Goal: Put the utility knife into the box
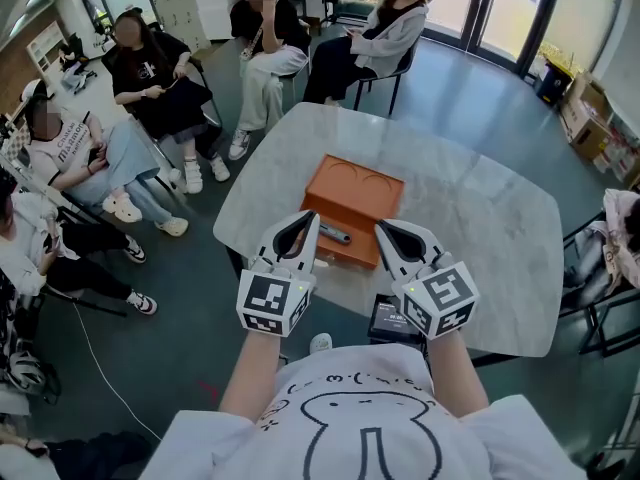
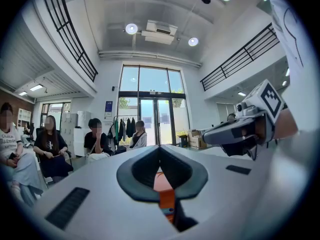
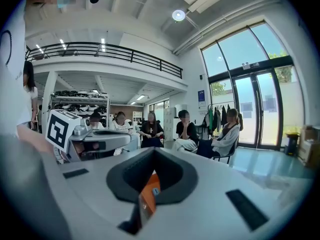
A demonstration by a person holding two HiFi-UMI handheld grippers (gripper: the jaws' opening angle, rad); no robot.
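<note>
The table [image 1: 480, 228] is a pale slab with faint grey veins like marble, matt and smooth, four-sided with broadly rounded corners. It stands on a dull blue-grey floor [image 1: 200, 338]. From 9 to 12 o'clock round it, people [image 1: 150, 78] sit on dark chairs [image 1: 395, 73]. Tall glass doors [image 1: 500, 8] with dark frames let in daylight at 1 o'clock, and brown cartons [image 1: 590, 118] are stacked at 3 o'clock. The room is high: a gallery with a black bar railing [image 3: 110, 48] runs along the white walls, and round lamps [image 2: 131, 28] are set in the ceiling.

Left of the table's middle lies the box [image 1: 350, 183], a flat orange rectangle with a smooth skin and two curved lines near its far edge. The knife [image 1: 335, 235], a slim dark grey bar, lies across the box's 6 o'clock end (whether it sits down inside or only on top, I cannot tell). A black slab-shaped device [image 1: 388, 318] lies at the table's near edge.

Both grippers hang above that near edge, side by side and apart, each with a white cube of black square markers. The left gripper [image 1: 303, 220] has its dark, curved jaws pressed together on nothing, with only a sliver of orange showing below. The right gripper [image 1: 387, 228] is the same: jaws closed and empty. The knife lies between the two tips, untouched.
</note>
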